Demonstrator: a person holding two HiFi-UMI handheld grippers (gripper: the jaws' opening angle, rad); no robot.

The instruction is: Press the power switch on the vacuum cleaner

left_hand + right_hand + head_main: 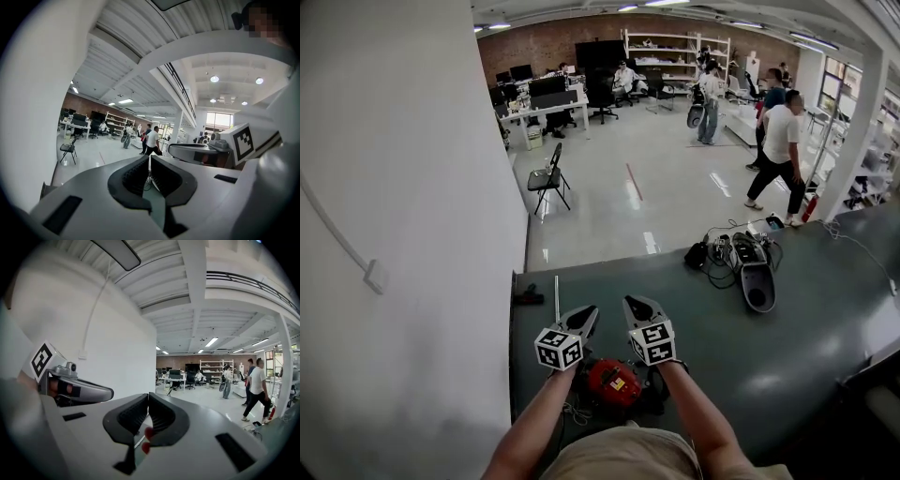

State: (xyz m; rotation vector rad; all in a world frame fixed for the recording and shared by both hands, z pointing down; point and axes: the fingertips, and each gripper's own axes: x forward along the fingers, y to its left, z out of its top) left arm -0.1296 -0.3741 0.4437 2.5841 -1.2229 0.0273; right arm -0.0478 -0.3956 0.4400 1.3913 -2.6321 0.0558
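A white wall (403, 234) closed off the frame's whole left, near my left tool (585, 313). Above it and my right tool (634, 306), the tabletop (675, 309) lay open at centre; a cable tangle (733, 255) crowded the upper right, a thin rod (556, 298) rose just left.

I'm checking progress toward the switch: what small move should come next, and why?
Probably tip the right tool down toward the red vacuum cleaner: it points out at the room, jaws together and empty, above the cleaner.
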